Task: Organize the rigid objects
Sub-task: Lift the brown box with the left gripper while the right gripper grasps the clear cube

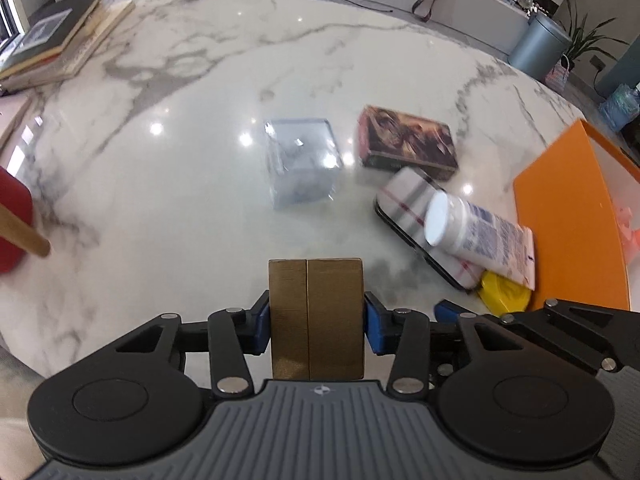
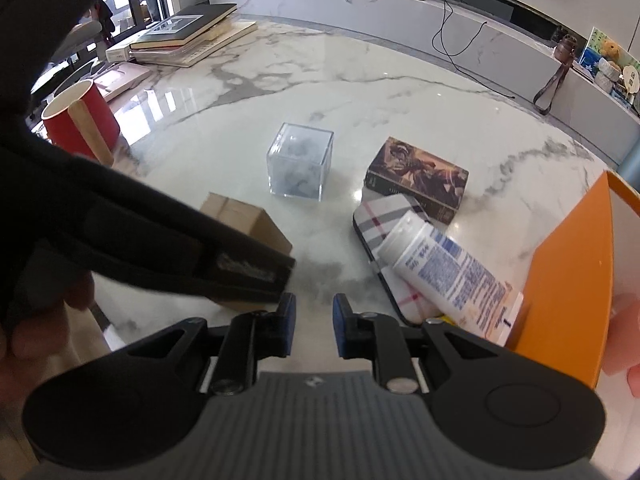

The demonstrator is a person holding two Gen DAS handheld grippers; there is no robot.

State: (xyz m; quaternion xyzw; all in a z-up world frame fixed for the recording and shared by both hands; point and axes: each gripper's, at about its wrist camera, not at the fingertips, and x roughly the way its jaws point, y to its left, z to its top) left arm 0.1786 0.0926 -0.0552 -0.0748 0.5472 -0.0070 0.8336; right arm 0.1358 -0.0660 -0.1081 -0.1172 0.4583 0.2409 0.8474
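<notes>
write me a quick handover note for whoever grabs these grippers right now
Left gripper: jaws closed on the small brown cardboard box, which sits on the marble table.
Right gripper: jaws narrowly apart, nothing between them, hovering over bare table.
Loose on the table: clear cube box, dark picture box, plaid case with the white bottle lying on it, a yellow thing partly hidden beneath them.
Orange box stands open on the right; its contents are mostly hidden.
Red cup far left.
Left to do: apparently every loose item still needs placing.
</notes>
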